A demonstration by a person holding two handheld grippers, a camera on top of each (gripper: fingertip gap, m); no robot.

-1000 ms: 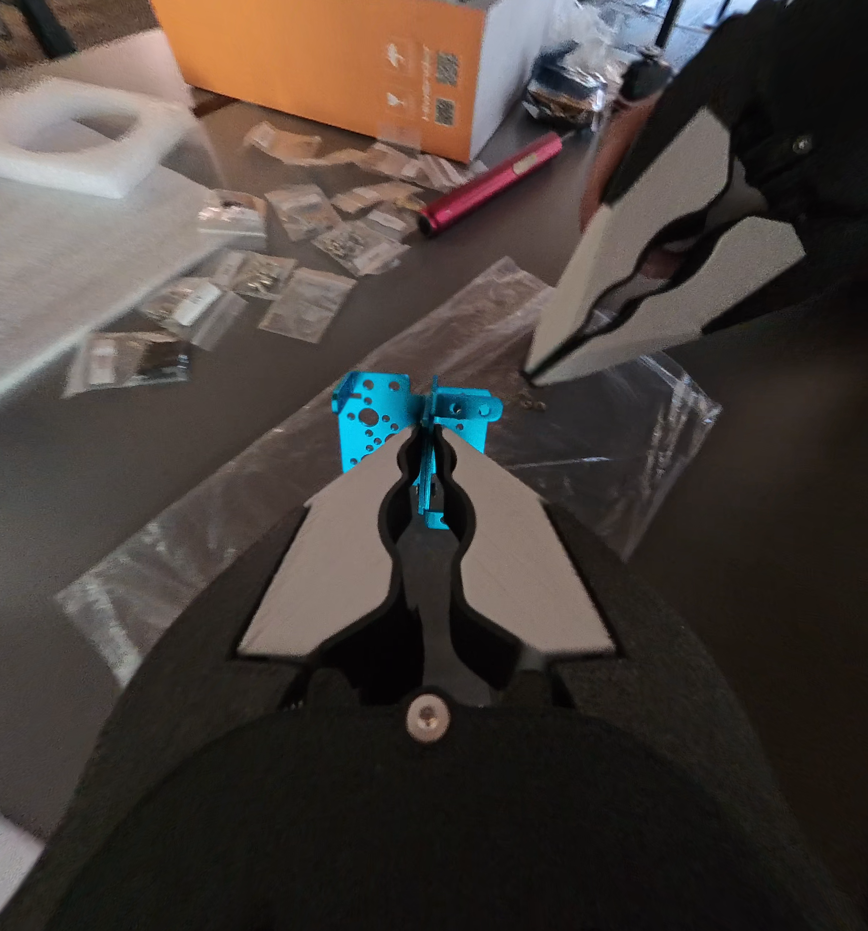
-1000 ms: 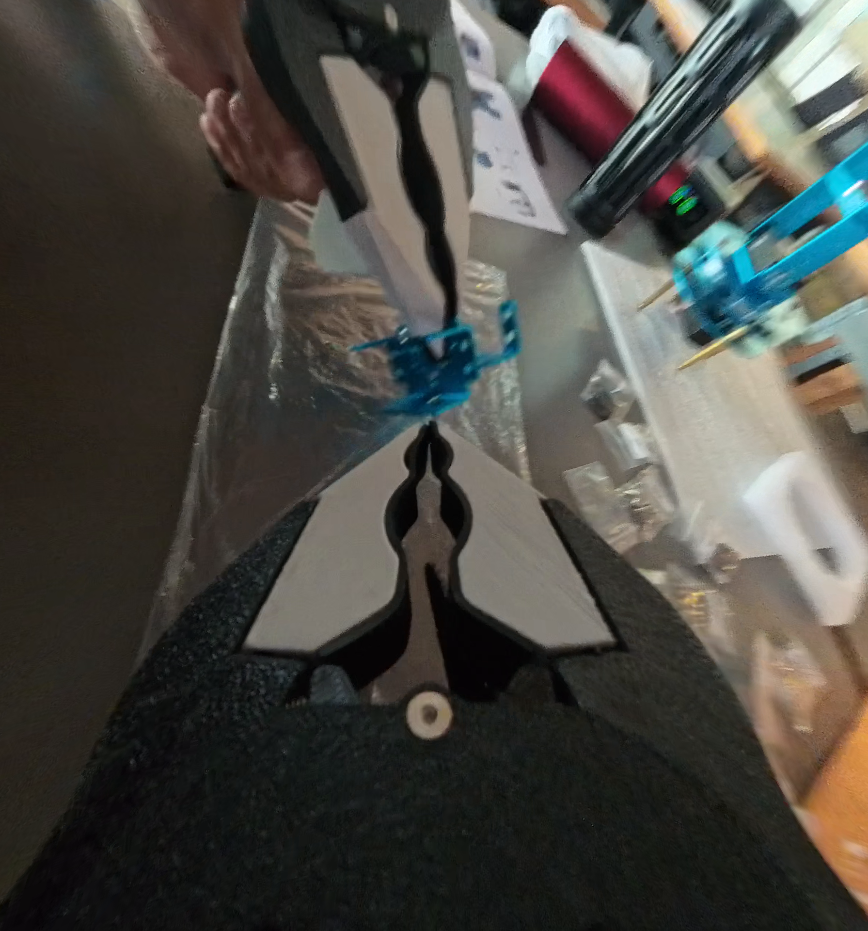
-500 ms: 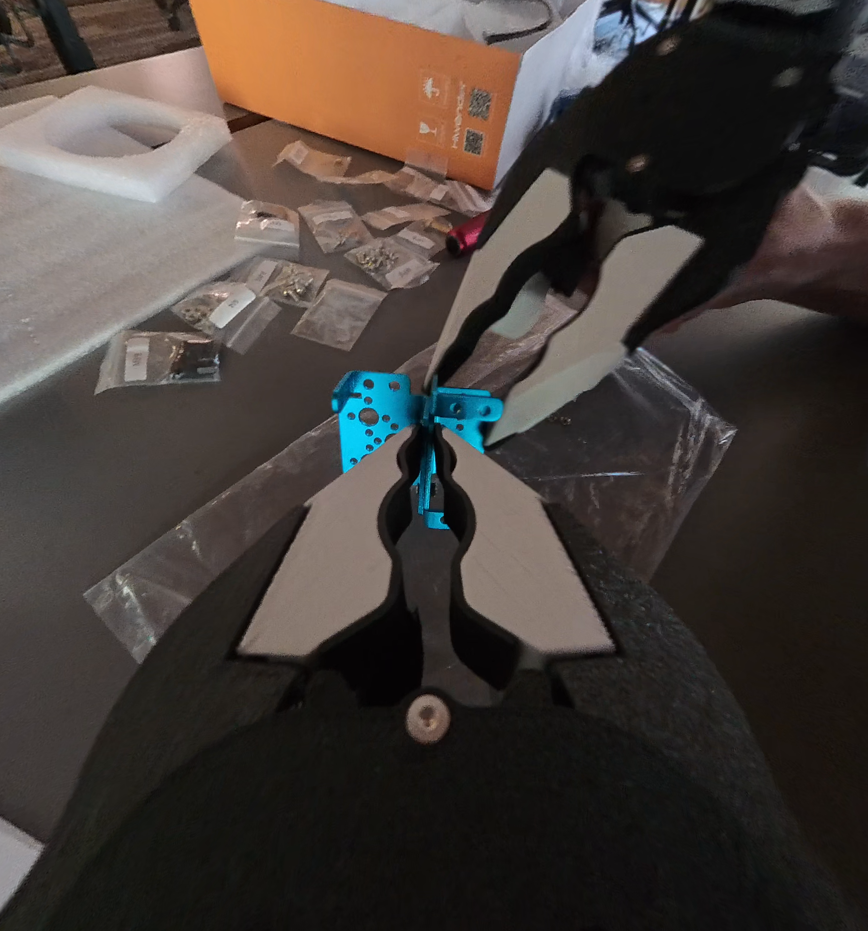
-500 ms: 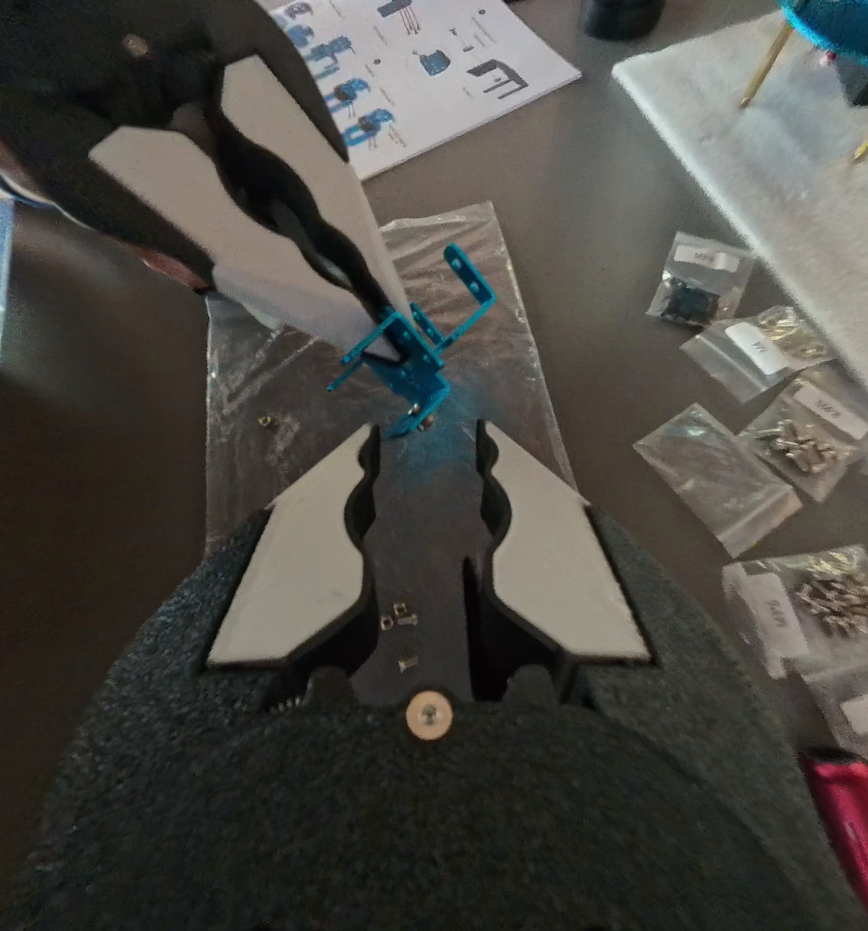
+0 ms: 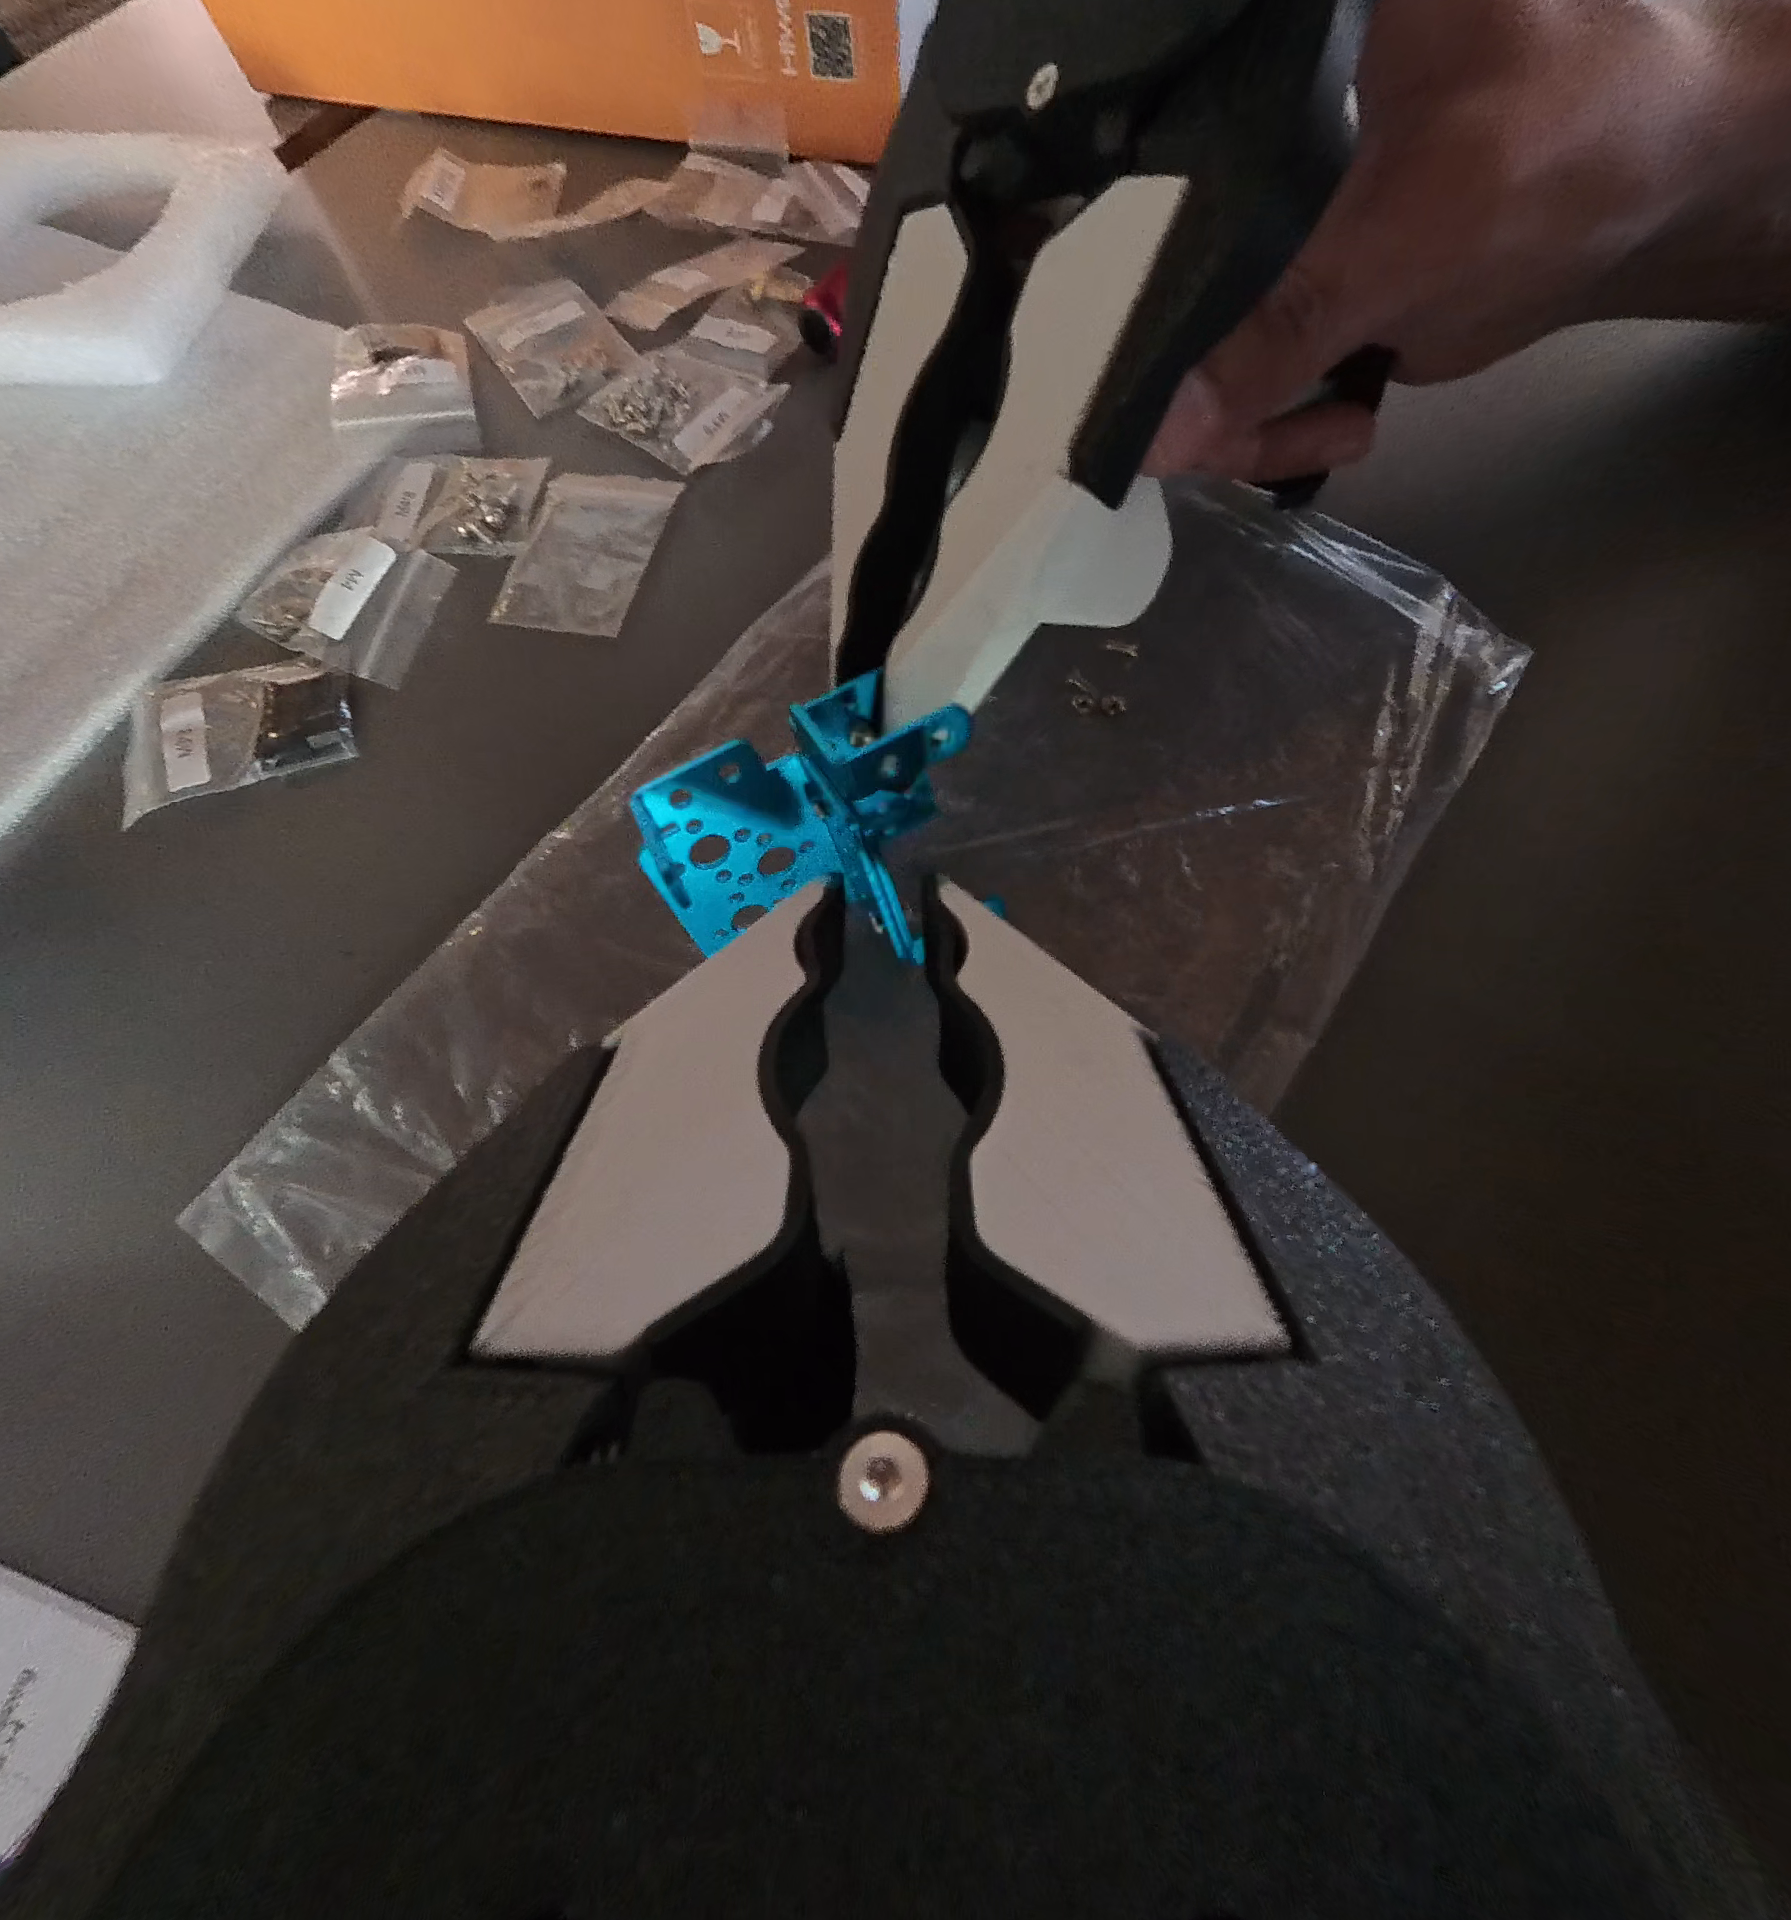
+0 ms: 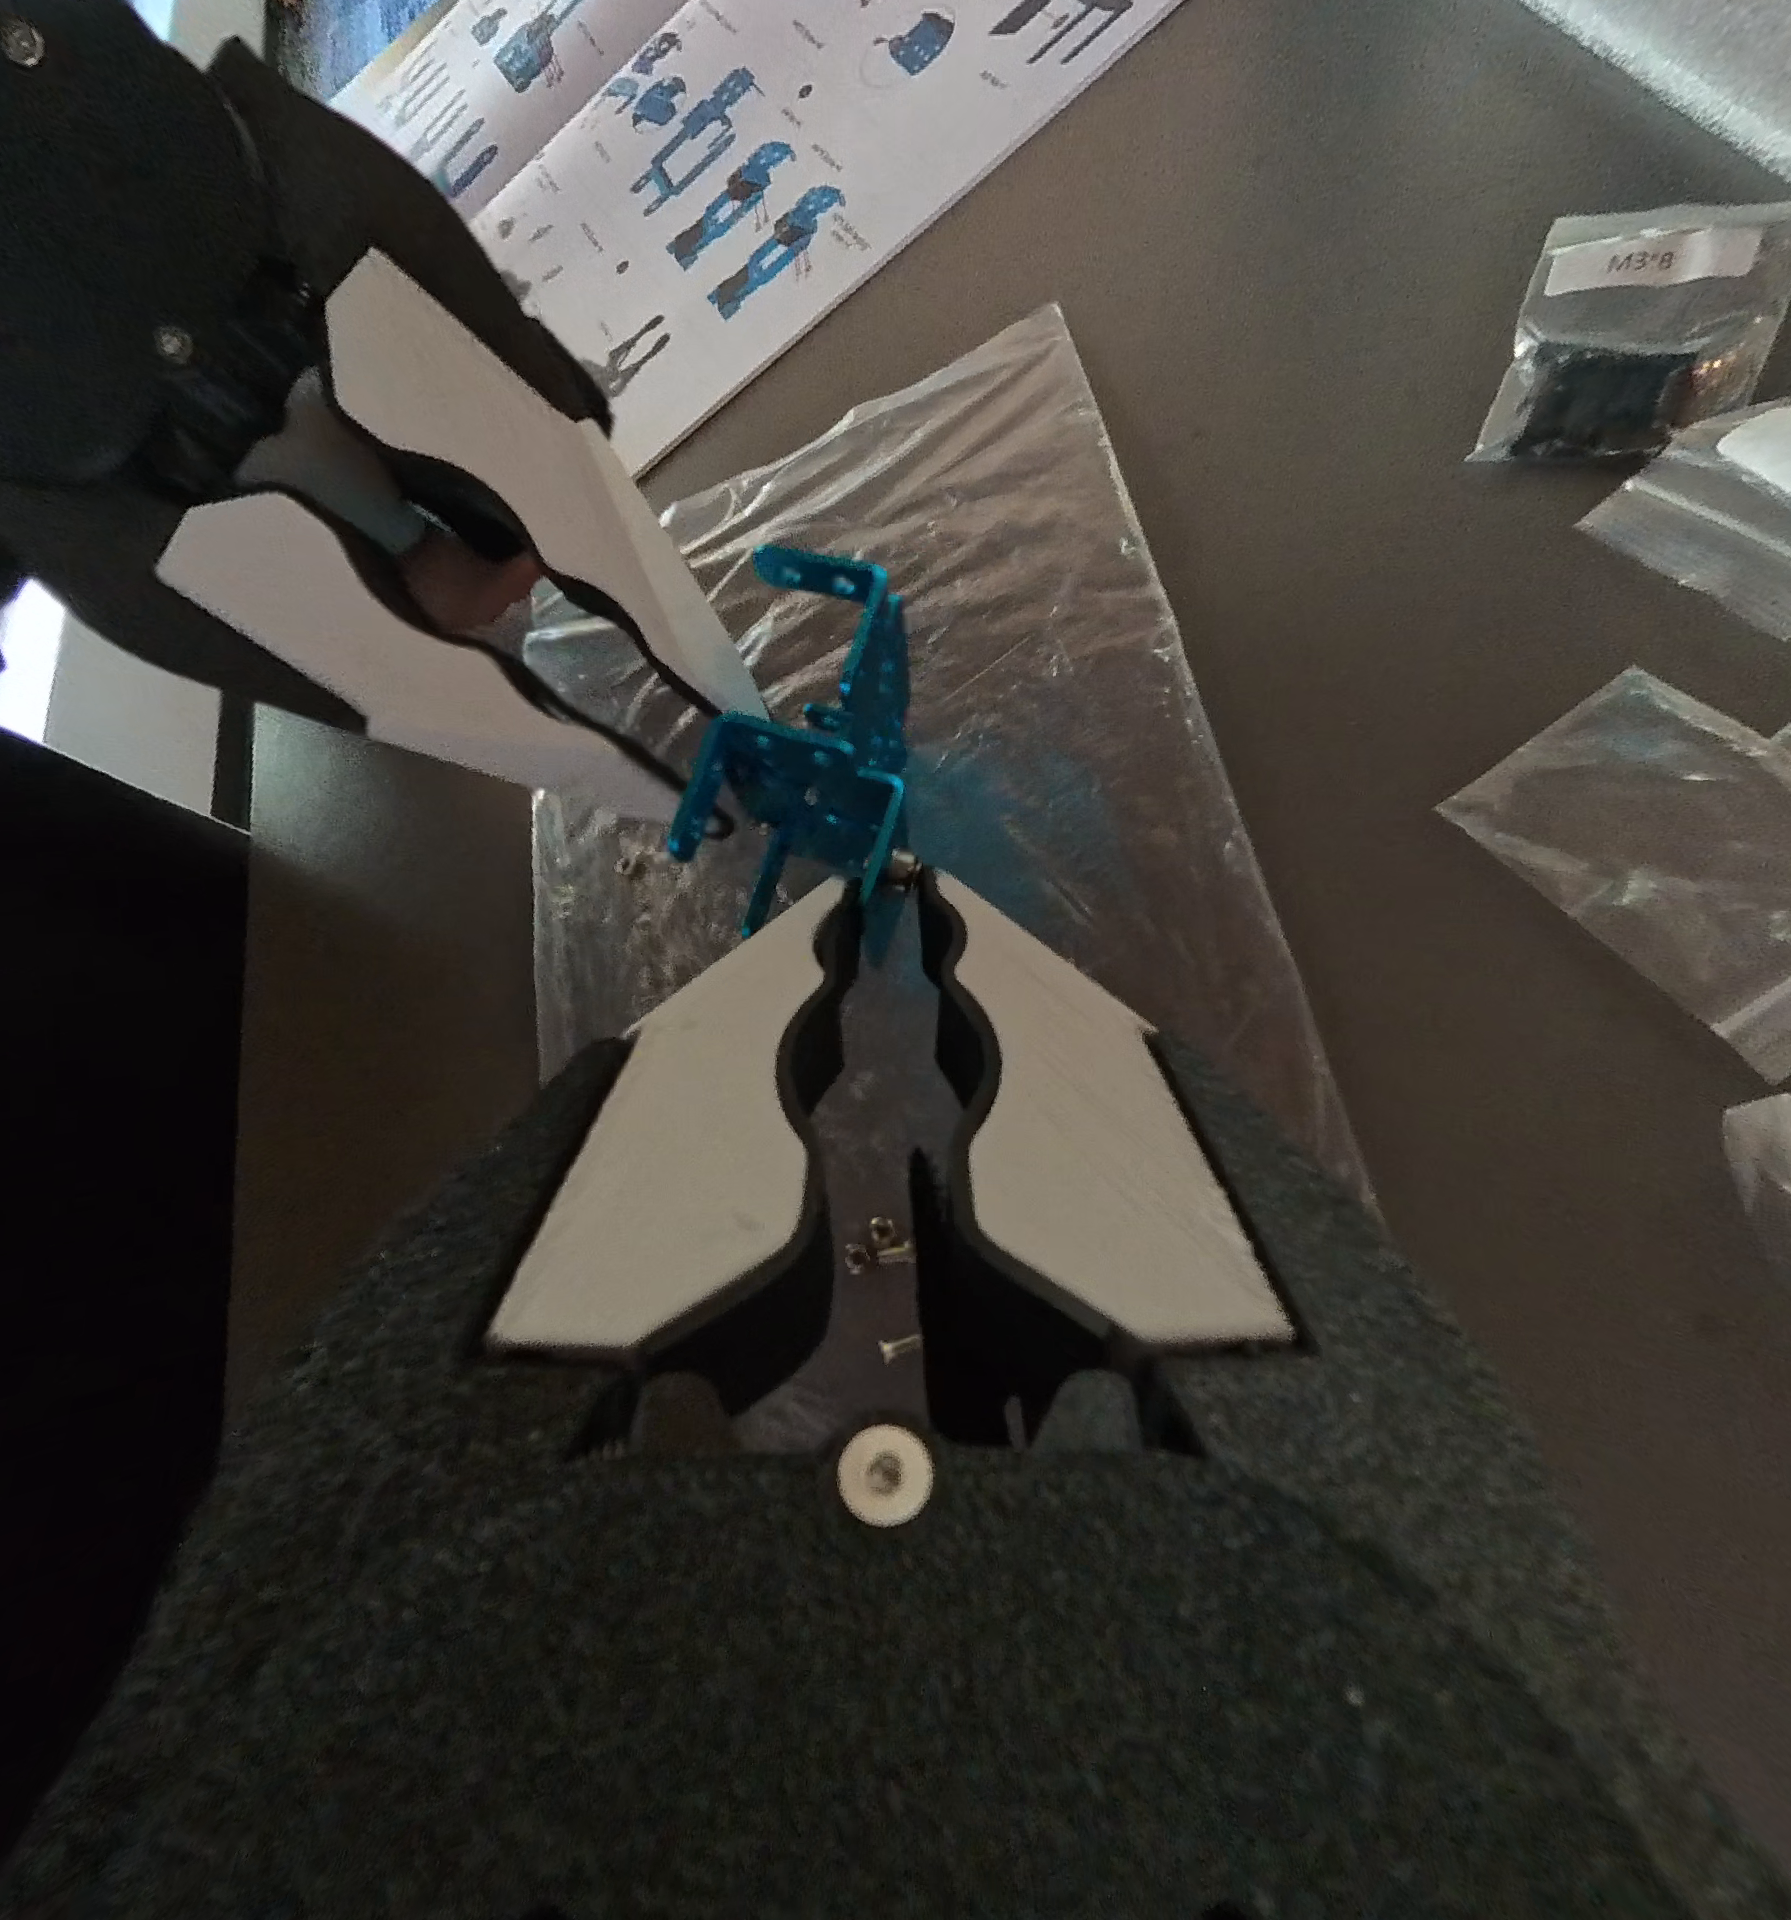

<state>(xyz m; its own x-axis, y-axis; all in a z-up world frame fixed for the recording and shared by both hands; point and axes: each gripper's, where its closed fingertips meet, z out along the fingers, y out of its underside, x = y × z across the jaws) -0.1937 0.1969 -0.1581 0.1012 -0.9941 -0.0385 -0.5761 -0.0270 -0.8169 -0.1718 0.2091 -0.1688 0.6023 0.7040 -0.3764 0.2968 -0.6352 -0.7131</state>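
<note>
A blue perforated metal bracket assembly [image 5: 735,852] is held a little above a clear plastic bag [image 5: 1234,831] on the dark table. My left gripper [image 5: 883,909] is shut on one flange of it. My right gripper [image 5: 870,691] comes down from above, its tips closed on the far end of the assembly. In the right wrist view, my right gripper [image 6: 886,888] pinches a blue flange of the bracket [image 6: 829,790] beside a small silver screw [image 6: 901,868]. My left gripper [image 6: 699,774] holds the bracket from the upper left. Loose screws and nuts [image 5: 1093,696] lie on the bag.
An orange box [image 5: 558,52] stands at the back. A white foam block [image 5: 70,260] lies on a foam sheet at left. Several small bags of hardware [image 5: 558,364] and a red cylinder [image 5: 826,307] lie behind. An instruction sheet [image 6: 745,156] lies past the plastic bag [image 6: 1026,520]. Only a small space, under 4 cm, lies between the two pairs of fingers.
My right gripper was open half a second ago; it has moved in and closed on the blue bracket. The bracket has tilted in my left gripper's hold.
</note>
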